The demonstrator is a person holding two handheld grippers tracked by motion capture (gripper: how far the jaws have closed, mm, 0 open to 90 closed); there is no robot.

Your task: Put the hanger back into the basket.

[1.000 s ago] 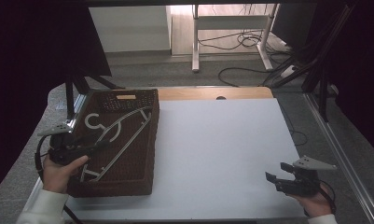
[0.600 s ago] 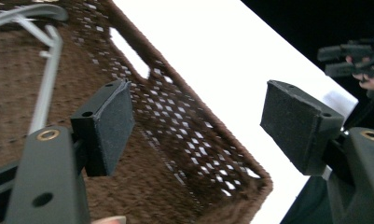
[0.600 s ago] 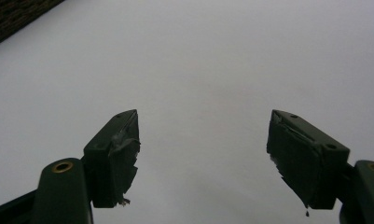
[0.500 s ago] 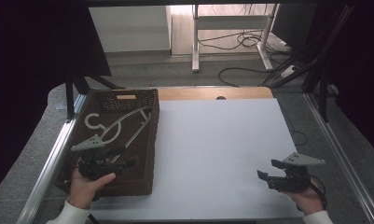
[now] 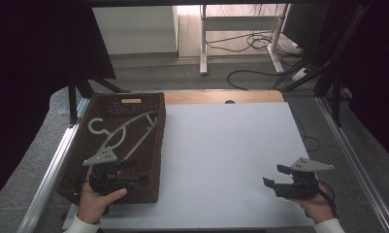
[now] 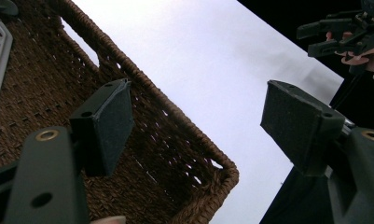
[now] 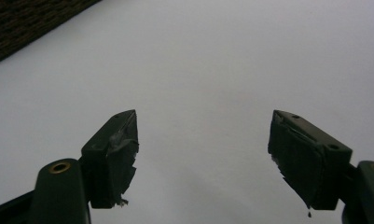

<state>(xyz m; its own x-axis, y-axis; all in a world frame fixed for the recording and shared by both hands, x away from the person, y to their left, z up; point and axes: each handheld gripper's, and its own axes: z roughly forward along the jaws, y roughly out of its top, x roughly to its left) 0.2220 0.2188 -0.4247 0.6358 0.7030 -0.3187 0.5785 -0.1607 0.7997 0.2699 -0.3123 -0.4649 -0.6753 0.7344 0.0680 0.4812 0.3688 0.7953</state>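
While both hand-held grippers gape empty, brown wicker basket holding grey hanger, white tabletop

Wicker basket: on the table, left side. Hanger: inside basket. Left gripper: over basket's near end. Right gripper: above table's near right corner.

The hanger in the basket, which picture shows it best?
The high view: the whole white hanger lies in the wicker basket, hook and all. The left gripper view catches just a sliver of it at the corner; the right gripper view looks at the table.
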